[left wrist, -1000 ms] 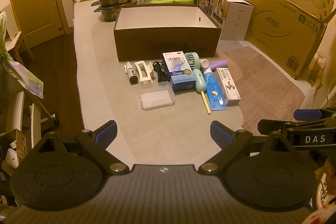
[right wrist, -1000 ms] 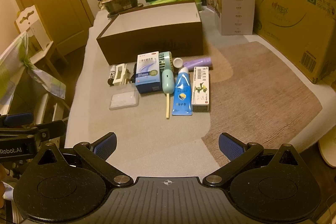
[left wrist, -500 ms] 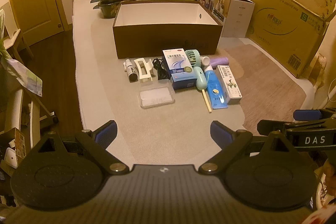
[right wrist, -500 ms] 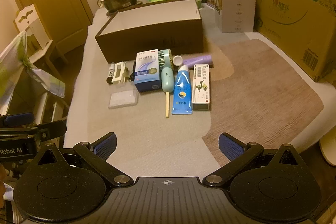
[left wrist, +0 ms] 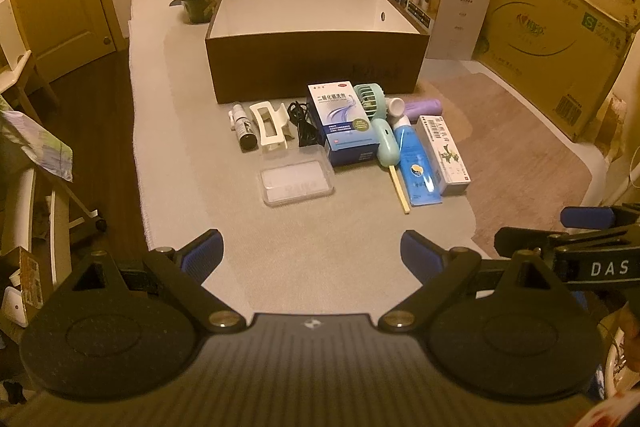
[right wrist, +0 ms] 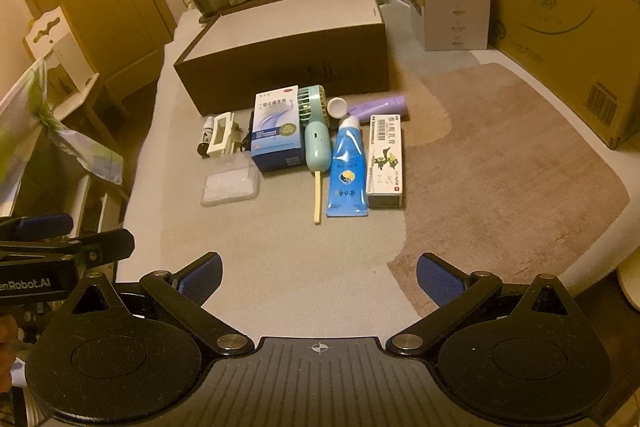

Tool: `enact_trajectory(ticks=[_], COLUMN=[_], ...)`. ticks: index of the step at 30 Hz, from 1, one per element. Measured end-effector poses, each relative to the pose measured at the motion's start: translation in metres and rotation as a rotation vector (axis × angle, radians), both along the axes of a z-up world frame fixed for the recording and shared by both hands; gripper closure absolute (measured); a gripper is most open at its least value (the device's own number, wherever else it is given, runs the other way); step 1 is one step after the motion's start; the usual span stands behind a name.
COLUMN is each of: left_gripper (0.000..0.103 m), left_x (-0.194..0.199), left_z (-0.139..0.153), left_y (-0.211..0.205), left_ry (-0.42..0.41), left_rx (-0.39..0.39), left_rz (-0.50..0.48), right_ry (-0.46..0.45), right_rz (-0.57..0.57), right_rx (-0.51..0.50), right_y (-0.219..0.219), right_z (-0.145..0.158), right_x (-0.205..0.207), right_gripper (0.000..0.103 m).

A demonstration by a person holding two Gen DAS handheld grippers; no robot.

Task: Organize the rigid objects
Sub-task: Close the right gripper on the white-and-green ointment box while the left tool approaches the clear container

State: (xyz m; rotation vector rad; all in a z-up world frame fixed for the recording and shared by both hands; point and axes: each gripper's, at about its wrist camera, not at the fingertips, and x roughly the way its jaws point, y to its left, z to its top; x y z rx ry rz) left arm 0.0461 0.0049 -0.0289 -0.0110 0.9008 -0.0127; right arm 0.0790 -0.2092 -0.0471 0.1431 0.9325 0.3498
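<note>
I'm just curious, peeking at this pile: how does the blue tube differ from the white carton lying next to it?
The blue tube is glossy and flattens toward its near end, with a white cap at the far end; the white carton is a matte, square-edged box. The blue tube carries a small round emblem, the white carton a green picture and a barcode. Both lie flat, side by side, lengthwise toward the brown box.

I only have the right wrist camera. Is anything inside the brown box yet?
Observer: The left wrist view looks into the brown box: white inner walls, no item showing, floor partly hidden.
Operator: What's between the white clip and the blue-and-white carton?
Observer: A bundled black cable.
Operator: Is the left gripper open?
Observer: Yes, open and holding nothing.
</note>
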Motion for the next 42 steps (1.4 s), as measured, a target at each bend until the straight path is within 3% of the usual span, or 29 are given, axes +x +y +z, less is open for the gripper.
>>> enact_trajectory(ticks=[19,24,42], left_gripper=[0.011,0.012,0.014], left_x=[0.064,0.081,0.131], left_z=[-0.039,-0.050,-0.090], left_y=[0.005,0.007,0.017], left_ry=[0.019,0.025,0.019], left_rx=[0.043,0.047,0.064], left_rz=[-0.055,-0.063,-0.096], right_ry=[-0.001,0.015,0.040], right_rz=[-0.036,-0.044,-0.078], right_rx=[-0.018,-0.014,-0.017], right_y=[-0.007,-0.010,-0.015], right_z=[-0.038,-0.053,-0.102], right_x=[0.046,0.064,0.116], right_gripper=[0.000,0.010,0.027])
